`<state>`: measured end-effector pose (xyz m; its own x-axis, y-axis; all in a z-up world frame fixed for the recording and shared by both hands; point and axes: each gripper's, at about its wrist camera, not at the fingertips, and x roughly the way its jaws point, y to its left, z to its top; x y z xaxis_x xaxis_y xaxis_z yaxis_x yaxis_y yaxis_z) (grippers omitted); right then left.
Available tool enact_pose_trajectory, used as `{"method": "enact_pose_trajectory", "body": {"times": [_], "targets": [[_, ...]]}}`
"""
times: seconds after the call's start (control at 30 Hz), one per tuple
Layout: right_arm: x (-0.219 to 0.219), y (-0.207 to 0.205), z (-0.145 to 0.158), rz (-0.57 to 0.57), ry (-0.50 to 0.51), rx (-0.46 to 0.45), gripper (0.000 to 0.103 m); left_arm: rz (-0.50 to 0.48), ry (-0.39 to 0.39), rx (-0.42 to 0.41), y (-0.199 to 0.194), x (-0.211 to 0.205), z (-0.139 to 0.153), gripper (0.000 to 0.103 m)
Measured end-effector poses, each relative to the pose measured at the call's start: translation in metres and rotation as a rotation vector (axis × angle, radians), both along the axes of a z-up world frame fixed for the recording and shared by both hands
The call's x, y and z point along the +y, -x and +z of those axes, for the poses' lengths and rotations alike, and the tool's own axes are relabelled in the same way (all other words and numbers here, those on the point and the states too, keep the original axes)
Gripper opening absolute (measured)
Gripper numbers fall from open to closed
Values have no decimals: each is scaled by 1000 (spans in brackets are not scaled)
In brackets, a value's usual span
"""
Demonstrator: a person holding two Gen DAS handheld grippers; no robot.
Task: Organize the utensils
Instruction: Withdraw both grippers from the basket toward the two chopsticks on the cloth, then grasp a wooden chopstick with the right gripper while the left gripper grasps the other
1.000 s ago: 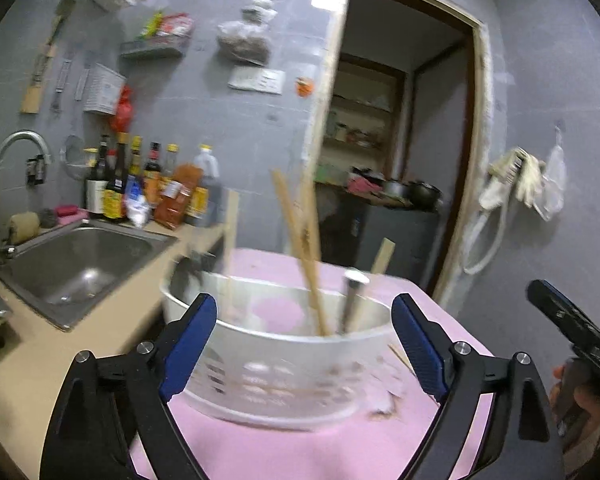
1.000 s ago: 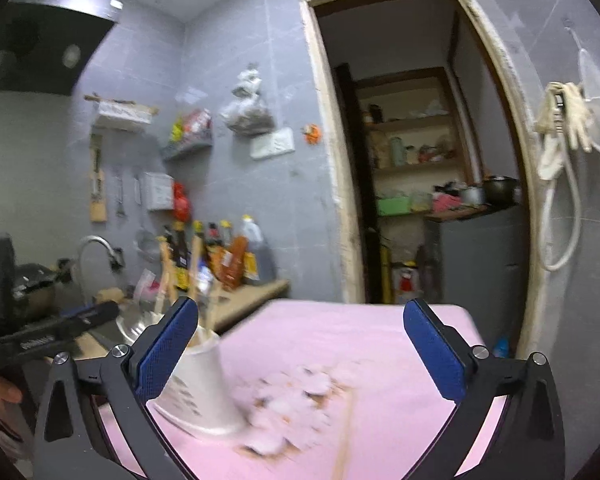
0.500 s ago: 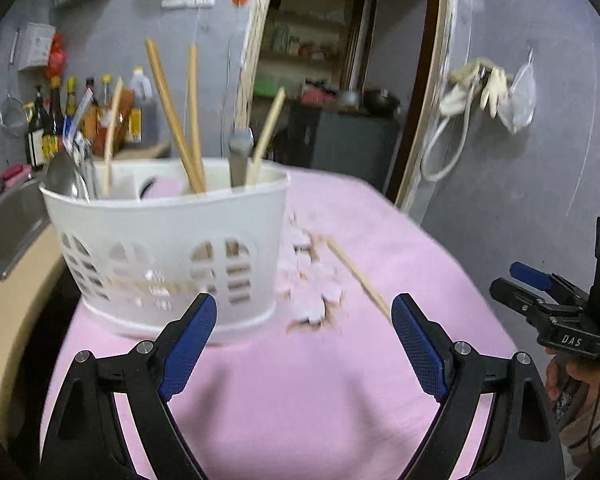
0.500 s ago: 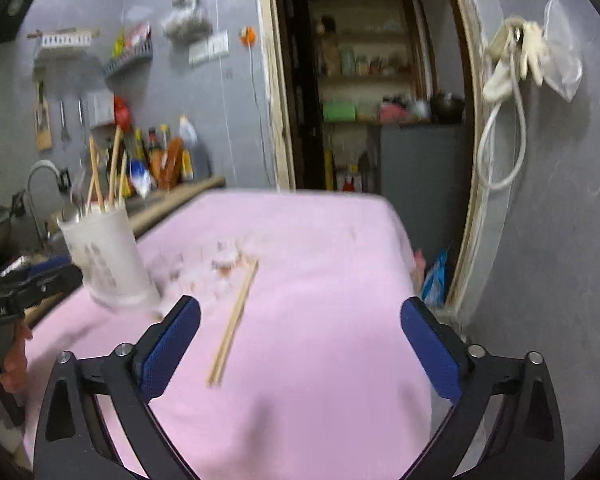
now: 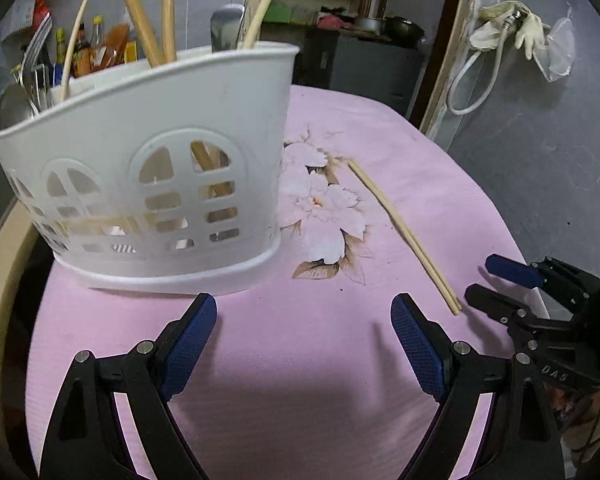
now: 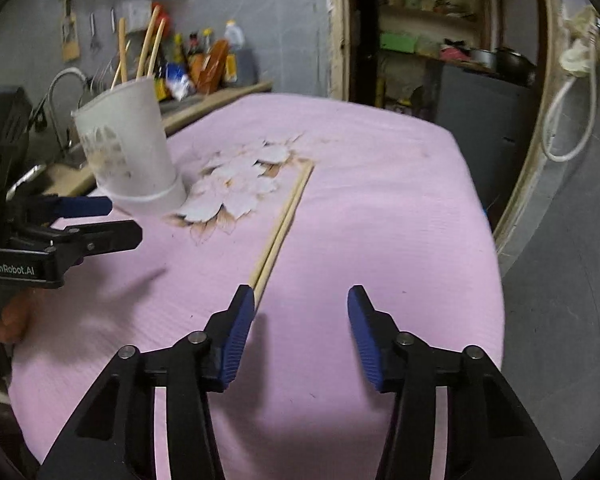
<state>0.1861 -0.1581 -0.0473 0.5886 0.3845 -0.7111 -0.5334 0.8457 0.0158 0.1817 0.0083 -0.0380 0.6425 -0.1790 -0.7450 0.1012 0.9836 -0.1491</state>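
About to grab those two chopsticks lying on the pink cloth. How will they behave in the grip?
The chopsticks look thin, rigid and light. Lying loose side by side, they may split apart or roll when nudged. The soft pink cloth probably limits sliding. Right gripper is open near their end.

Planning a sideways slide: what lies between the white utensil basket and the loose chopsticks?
Only the cloth's flower print, between utensil basket and chopsticks, per left wrist view.
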Motion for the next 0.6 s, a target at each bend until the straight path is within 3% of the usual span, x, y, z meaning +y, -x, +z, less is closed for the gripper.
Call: {"method": "enact_pose_trajectory", "body": {"times": [0.17, 0.3, 0.6], "targets": [[9, -6, -6, 23, 26, 29, 43, -23, 15, 8, -6, -1, 0, 84], [17, -9, -8, 23, 69, 25, 41, -37, 21, 18, -6, -3, 0, 75], [26, -15, -12, 32, 123, 28, 35, -35, 59, 44, -13, -4, -1, 65]]}}
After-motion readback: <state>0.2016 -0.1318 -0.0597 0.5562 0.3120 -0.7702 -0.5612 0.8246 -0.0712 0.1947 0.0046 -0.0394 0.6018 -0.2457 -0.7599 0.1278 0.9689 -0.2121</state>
